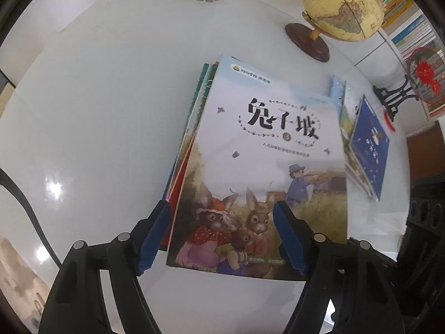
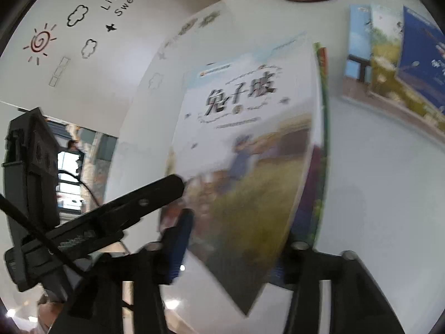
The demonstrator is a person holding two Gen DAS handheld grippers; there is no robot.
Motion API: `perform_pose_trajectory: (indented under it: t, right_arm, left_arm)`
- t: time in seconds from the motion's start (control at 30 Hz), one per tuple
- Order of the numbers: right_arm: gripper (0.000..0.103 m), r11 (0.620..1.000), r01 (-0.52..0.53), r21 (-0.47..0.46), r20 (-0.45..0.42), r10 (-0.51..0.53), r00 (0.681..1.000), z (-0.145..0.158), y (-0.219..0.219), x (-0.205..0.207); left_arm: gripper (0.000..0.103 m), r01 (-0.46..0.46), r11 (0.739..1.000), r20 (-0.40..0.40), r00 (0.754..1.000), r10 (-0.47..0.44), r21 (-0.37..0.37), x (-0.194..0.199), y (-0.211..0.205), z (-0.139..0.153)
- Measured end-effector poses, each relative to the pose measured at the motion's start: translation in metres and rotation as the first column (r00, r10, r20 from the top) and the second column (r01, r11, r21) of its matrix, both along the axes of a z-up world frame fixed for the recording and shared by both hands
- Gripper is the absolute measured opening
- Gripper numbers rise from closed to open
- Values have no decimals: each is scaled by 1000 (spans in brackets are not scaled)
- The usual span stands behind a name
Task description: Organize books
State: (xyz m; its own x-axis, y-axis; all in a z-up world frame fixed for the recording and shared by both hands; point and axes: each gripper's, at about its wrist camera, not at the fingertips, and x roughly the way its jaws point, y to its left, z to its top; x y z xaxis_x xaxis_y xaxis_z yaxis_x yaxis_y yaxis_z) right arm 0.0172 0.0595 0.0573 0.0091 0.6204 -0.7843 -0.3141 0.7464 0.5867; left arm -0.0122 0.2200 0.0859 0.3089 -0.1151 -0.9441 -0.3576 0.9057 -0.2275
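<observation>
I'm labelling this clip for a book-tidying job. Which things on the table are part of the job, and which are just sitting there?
Part of the job:
- rabbit book on top of the pile
- pile of books under it
- blue book and those beneath it

Just lying about:
- globe
- red ornament on a black stand

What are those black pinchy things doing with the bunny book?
A person is tidying books on a white table, with a two-finger gripper in each hand. The bunny book lies on top of a stack of books. The left gripper has its jaws apart at the book's near edge, not squeezing it. The right gripper is at the same book; that view is blurry, but it doesn't seem to be clamping either. More books lie off to the side, near a globe.
</observation>
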Motion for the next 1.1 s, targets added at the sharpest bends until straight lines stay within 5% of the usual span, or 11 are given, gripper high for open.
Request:
perform_pose_trajectory:
  t: [0.47,1.1]
  right_arm:
    - [56,999,9,-39,-2,-10,1000,2,-43,5]
    - [56,968,192,-159,210,-157,965,25,-161,14]
  left_arm:
    - [74,6,998,4,1000,-7,65,19,-22,12]
    - [74,202,977,12,979,-204,74,81,-125,20]
